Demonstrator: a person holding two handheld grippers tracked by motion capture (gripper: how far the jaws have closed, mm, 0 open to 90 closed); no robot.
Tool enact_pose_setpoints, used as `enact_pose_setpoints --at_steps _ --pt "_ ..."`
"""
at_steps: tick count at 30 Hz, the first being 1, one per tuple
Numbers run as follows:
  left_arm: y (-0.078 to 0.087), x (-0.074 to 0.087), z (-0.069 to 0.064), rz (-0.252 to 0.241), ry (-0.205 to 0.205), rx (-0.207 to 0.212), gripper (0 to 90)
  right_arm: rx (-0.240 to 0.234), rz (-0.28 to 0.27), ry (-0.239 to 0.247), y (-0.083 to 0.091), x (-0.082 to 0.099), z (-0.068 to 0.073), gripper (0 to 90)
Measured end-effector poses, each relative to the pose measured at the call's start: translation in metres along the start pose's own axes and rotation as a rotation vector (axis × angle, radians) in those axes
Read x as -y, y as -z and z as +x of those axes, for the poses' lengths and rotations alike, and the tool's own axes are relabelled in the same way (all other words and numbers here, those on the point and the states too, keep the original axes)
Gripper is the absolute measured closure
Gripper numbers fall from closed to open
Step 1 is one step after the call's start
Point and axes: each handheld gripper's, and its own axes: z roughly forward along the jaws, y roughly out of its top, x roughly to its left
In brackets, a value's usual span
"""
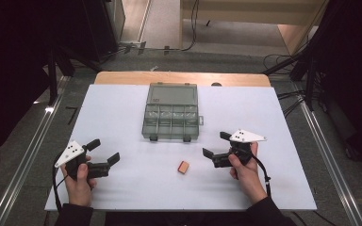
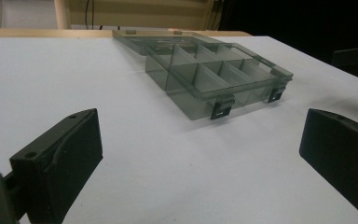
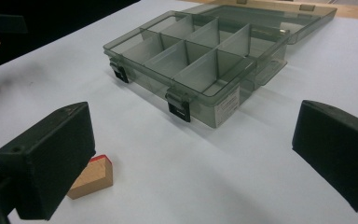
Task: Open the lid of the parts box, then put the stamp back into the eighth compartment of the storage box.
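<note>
A smoky clear compartment box [image 1: 171, 113] lies open at the middle of the white table [image 1: 122, 183], its lid folded back toward the far side; it also appears in the left gripper view [image 2: 214, 74] and the right gripper view [image 3: 200, 60]. A small wooden block [image 1: 184, 167] with a red edge lies in front of the box, and sits by my right gripper's left jaw [image 3: 91, 177]. My left gripper [image 1: 106, 150] is open at the front left, with nothing between its jaws. My right gripper [image 1: 217, 144] is open at the front right, just right of the block.
The box's compartments look empty. Two black latches [image 3: 179, 109] hang on its near wall. Beyond the table's far wooden edge [image 1: 179, 77] lie cables and floor. Metal rails [image 1: 28, 155] run along both sides of the table.
</note>
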Motion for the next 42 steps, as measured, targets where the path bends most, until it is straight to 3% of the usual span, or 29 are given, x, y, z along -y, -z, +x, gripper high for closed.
enact_pose_setpoints --at_steps 6,9,19,29,37,42 --pt "0.005 0.003 -0.001 -0.002 -0.007 -0.005 0.0 -0.006 -0.005 0.021 0.004 -0.003 0.004 0.0" --pt "0.007 0.004 0.0 -0.015 0.004 0.018 0.0 -0.008 -0.007 0.03 0.005 -0.005 0.006 0.0" --pt "0.013 0.01 -0.001 -0.015 0.005 0.004 0.0 -0.021 0.012 0.067 0.004 -0.011 0.02 0.0" --pt "0.009 0.014 -0.002 -0.009 0.005 0.001 0.0 -0.05 0.079 0.098 -0.004 -0.012 0.034 0.0" --pt "0.008 0.016 -0.002 -0.008 0.003 0.008 0.0 -0.103 0.173 0.118 -0.017 -0.012 0.05 0.0" --pt "0.01 0.017 0.0 -0.025 0.023 0.014 0.0 -0.124 0.217 0.146 -0.025 -0.011 0.061 0.0"
